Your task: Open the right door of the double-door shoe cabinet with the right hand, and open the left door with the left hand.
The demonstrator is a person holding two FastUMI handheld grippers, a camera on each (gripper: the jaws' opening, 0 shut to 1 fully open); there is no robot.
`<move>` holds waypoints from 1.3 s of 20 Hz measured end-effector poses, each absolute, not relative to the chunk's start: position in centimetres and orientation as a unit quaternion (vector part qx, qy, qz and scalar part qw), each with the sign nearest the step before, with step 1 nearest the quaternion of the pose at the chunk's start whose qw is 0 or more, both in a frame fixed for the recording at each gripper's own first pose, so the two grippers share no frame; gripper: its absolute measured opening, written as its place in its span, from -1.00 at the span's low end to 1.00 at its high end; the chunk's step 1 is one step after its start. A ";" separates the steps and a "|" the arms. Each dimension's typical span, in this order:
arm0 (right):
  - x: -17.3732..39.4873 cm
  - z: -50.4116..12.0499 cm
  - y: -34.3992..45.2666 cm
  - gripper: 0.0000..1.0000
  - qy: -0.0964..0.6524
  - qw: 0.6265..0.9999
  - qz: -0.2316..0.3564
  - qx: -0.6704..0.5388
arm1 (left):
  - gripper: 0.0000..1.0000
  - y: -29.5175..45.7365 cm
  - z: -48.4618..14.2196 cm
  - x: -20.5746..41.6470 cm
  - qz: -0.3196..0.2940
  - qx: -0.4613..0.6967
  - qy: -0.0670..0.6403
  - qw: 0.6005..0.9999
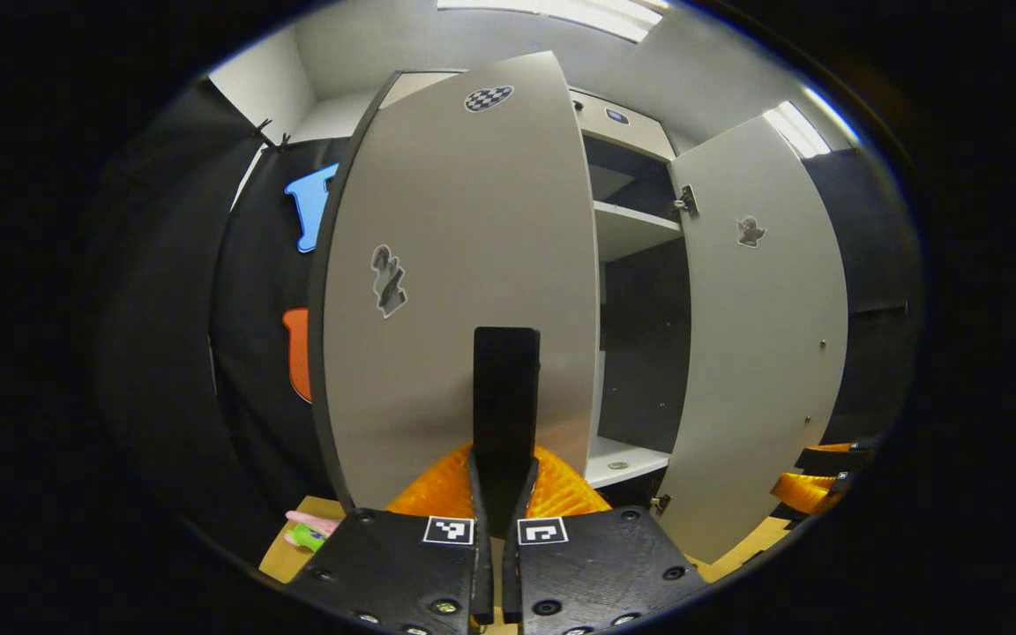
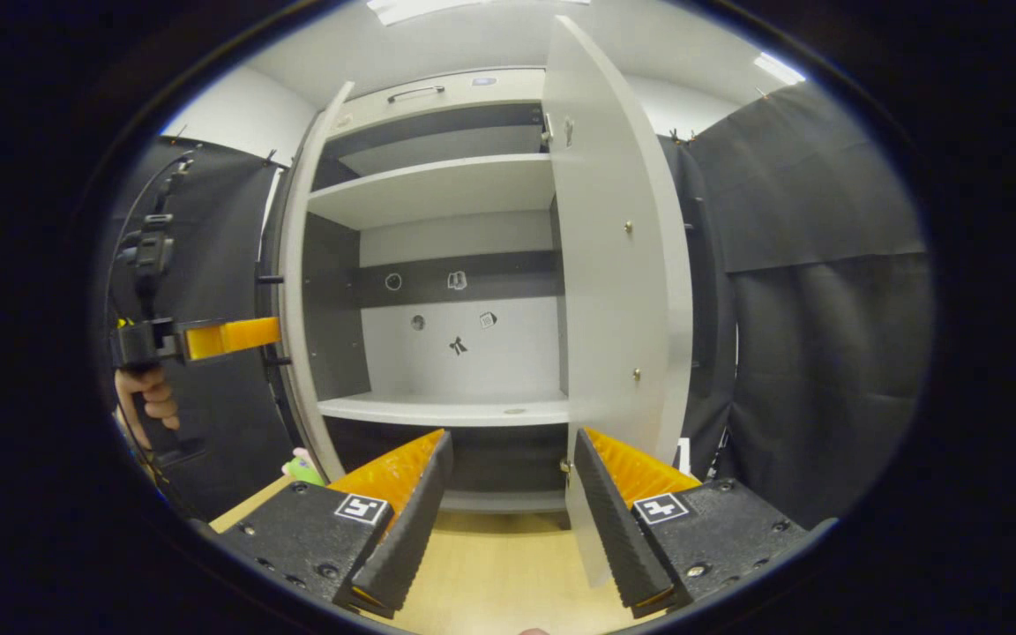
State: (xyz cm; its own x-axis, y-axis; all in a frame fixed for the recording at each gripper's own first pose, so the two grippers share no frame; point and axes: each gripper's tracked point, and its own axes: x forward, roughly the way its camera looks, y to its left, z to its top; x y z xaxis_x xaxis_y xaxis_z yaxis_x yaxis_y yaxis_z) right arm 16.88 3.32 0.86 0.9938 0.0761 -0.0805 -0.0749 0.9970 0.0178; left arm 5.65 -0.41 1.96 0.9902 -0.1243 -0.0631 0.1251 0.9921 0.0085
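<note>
The left gripper (image 1: 504, 494) pinches the dark handle (image 1: 505, 388) of the left door (image 1: 464, 229), which stands swung out at 12 o'clock. The right gripper (image 2: 508, 520) is spread wide and holds nothing; the right door (image 2: 614, 265) stands open at 1 o'clock. No writing is readable on the stickers.

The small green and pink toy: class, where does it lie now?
In the left gripper view, the small green and pink toy lies low on the left, on the wooden floor below the open left door.
</note>
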 end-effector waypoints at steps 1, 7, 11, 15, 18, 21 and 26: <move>16.9 0.8 3.4 0.74 0.041 0.998 0.038 0.009 | -0.92 0.7 1.8 4.8 -0.057 0.003 0.031 0.998; 17.4 0.8 4.8 0.74 0.041 0.998 0.049 0.003 | -0.95 7.3 2.3 0.5 0.006 0.026 0.026 0.999; 17.6 0.6 5.3 0.73 0.042 0.998 0.051 0.006 | -0.96 10.6 2.6 -0.2 0.034 0.024 0.023 0.999; 17.5 0.1 5.1 0.74 0.046 0.998 0.046 0.006 | -1.00 14.7 2.8 -0.8 0.077 0.053 0.018 0.995; 17.5 -0.1 4.5 0.74 0.051 0.998 0.041 0.007 | -1.00 15.6 3.0 -0.6 0.048 0.027 0.017 0.998; 17.4 -0.5 3.7 0.74 0.057 0.998 0.031 0.002 | -1.00 16.1 2.9 -0.6 0.036 0.045 0.016 0.998; 17.6 -0.9 2.5 0.74 0.064 0.998 0.019 0.007 | -1.00 16.2 3.1 -3.9 0.075 0.068 0.002 0.995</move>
State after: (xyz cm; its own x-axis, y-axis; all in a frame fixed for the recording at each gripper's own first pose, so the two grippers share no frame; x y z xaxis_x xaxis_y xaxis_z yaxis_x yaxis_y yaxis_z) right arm 17.56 2.55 -0.92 0.9912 0.0387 -0.1267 -0.0371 0.9992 0.0155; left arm -3.89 16.18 3.06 0.9886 0.1503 0.0064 -0.1498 0.9795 0.1350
